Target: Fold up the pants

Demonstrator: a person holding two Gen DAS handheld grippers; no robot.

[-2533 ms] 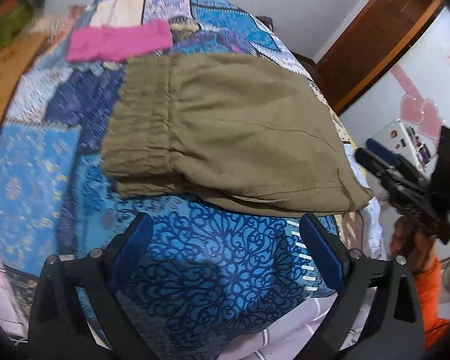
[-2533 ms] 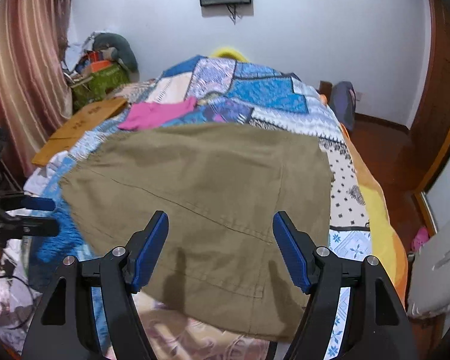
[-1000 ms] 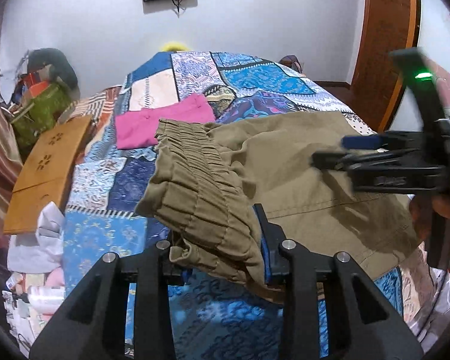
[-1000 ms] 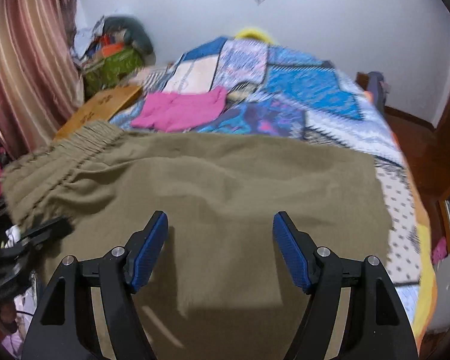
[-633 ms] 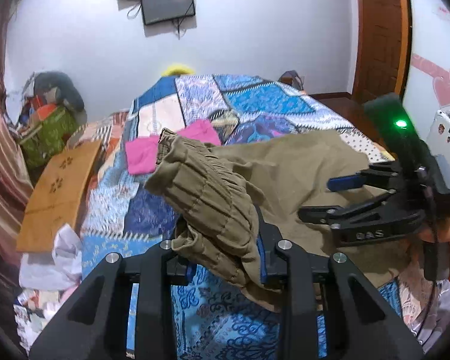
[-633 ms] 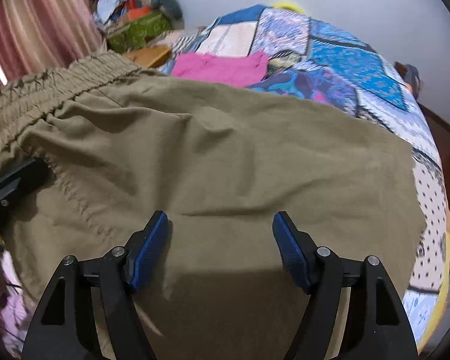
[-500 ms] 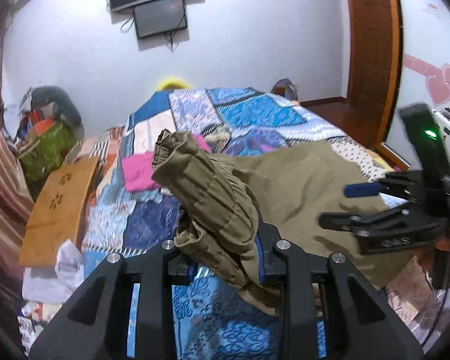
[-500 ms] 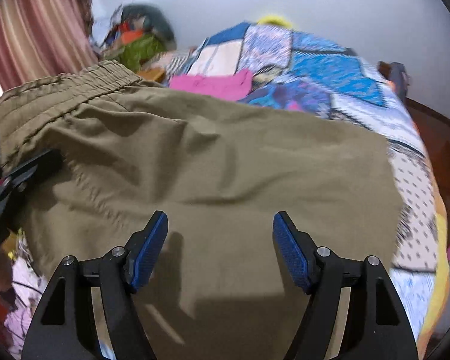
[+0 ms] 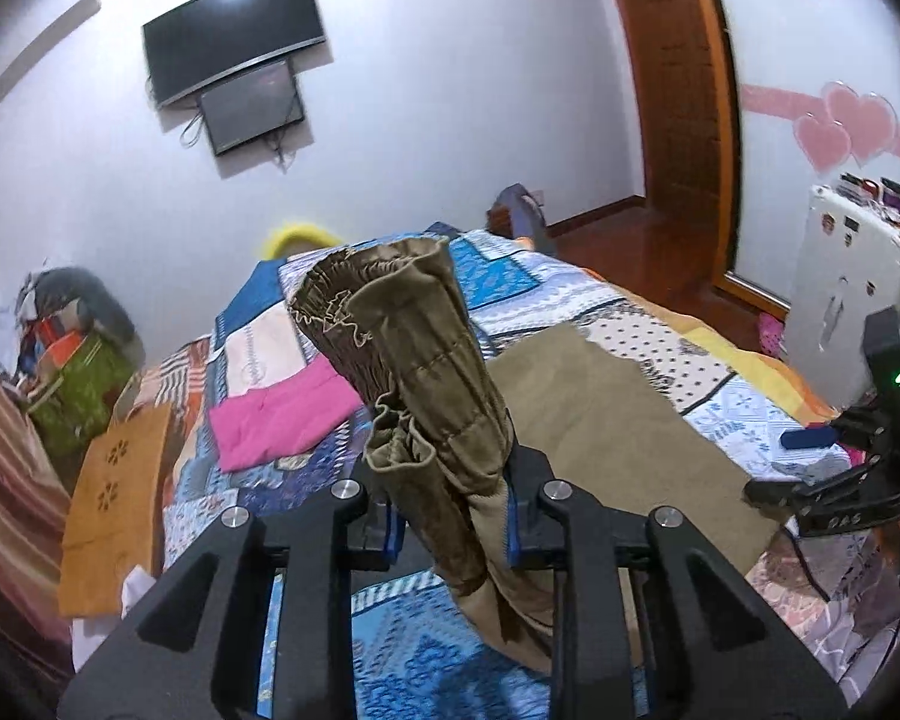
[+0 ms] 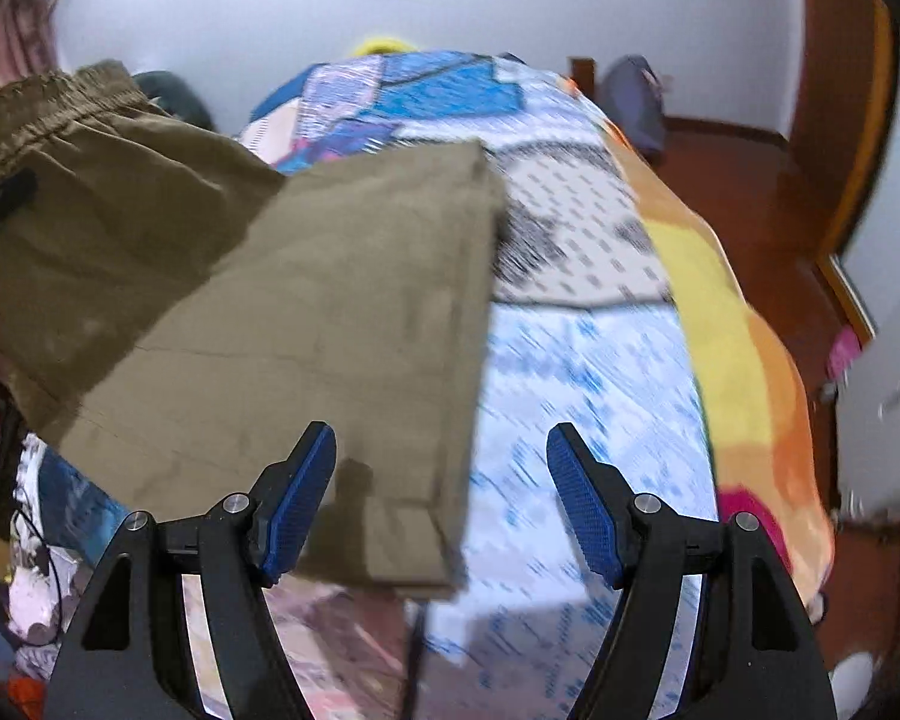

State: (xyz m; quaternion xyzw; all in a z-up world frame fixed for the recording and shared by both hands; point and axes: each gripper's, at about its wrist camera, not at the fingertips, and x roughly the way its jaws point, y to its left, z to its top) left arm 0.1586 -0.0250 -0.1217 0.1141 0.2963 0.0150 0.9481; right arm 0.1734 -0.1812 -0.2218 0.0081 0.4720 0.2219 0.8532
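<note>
Left wrist: fingers (image 9: 450, 525) clenching pants (image 9: 426, 384) now higher; right fingers (image 10: 582, 516) spread, seemingly shifted right.

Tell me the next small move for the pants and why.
Probably carry the left gripper rightward over the leg end: it is shut on the pants at the lifted waistband, the legs lie flat on the bed, and the right gripper hovers open.

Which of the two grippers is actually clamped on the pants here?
The left gripper: its jaws are shut on the olive pants at the gathered waistband. The right gripper is open, holding nothing.
</note>
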